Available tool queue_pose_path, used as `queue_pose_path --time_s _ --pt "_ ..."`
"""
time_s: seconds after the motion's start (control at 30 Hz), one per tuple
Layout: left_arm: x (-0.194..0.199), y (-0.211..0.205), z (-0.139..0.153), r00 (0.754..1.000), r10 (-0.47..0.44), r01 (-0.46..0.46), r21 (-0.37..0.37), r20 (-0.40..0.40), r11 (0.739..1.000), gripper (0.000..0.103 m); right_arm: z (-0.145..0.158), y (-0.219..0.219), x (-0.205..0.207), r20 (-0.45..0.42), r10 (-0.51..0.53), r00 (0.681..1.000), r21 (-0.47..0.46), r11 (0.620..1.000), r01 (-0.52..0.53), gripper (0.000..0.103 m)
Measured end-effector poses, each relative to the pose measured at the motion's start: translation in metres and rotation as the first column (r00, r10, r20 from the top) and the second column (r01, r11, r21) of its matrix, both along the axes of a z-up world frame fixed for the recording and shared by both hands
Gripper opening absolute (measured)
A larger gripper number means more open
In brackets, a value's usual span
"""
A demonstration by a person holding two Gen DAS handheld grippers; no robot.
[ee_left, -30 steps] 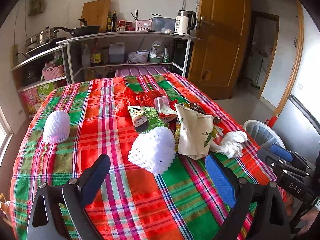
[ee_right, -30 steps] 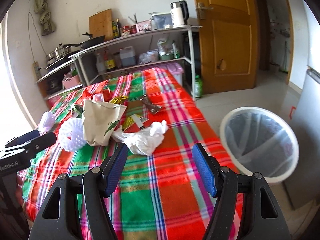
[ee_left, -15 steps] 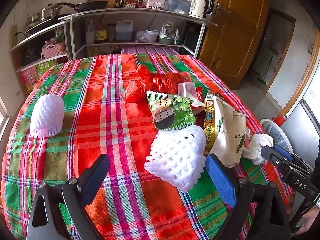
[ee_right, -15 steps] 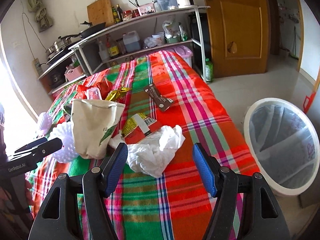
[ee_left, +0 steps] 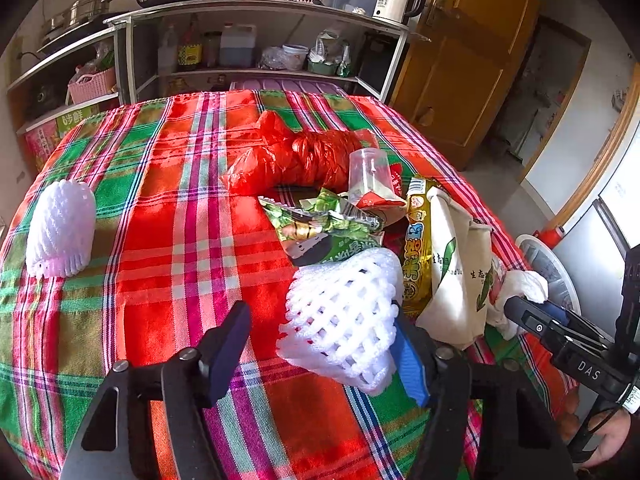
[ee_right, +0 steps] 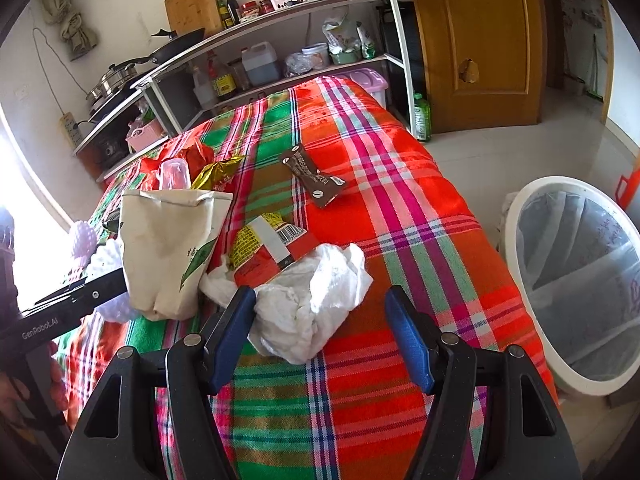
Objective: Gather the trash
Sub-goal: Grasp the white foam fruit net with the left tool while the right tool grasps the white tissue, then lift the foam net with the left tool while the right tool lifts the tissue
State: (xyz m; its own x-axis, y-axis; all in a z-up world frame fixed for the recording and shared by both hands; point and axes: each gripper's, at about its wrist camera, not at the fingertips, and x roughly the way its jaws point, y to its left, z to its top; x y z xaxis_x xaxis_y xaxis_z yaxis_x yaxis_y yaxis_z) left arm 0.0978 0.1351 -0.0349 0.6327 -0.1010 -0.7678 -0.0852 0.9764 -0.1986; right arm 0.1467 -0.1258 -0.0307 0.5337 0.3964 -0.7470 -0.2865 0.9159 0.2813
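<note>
lined bin (ee_right: 576, 364) beside table (nothing visible inside), paper bag (ee_right: 168, 248) upright, mouth open

Both hand-held grippers lower and nearer, jaws closing: left (ee_left: 320, 344) around foam net (ee_left: 344, 316), right (ee_right: 320, 332) around crumpled tissue (ee_right: 312, 300).

Bare plaid cloth (ee_left: 168, 248) lies open on the left, while the paper bag (ee_left: 456, 280) crowds the foam net (ee_left: 344, 316).
</note>
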Motion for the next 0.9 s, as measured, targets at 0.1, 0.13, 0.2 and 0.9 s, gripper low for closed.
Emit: queue_pose_path --time_s 0.1,0.13,0.2,0.9 --pt "-0.002 -0.005 0.002 1.000 -0.023 0.023 0.008 0.007 1.000 0.049 -0.001 0.001 -0.001 0.001 0.015 1.000 0.005 1.000 -0.015 0.046" --pt "-0.002 -0.007 0.002 0.999 -0.031 0.030 0.010 0.011 0.999 0.046 0.000 0.002 -0.001 0.003 0.019 1.000 0.001 1.000 -0.019 0.045" --pt "-0.002 -0.008 0.003 0.999 -0.036 0.036 0.010 0.012 0.999 0.040 0.001 0.003 -0.004 0.009 0.023 1.000 0.001 1.000 -0.023 0.037" --pt "-0.021 -0.008 0.024 0.996 -0.037 0.036 0.015 0.076 0.999 0.021 0.028 0.003 -0.026 0.103 0.039 0.994 -0.016 0.999 -0.038 0.006"
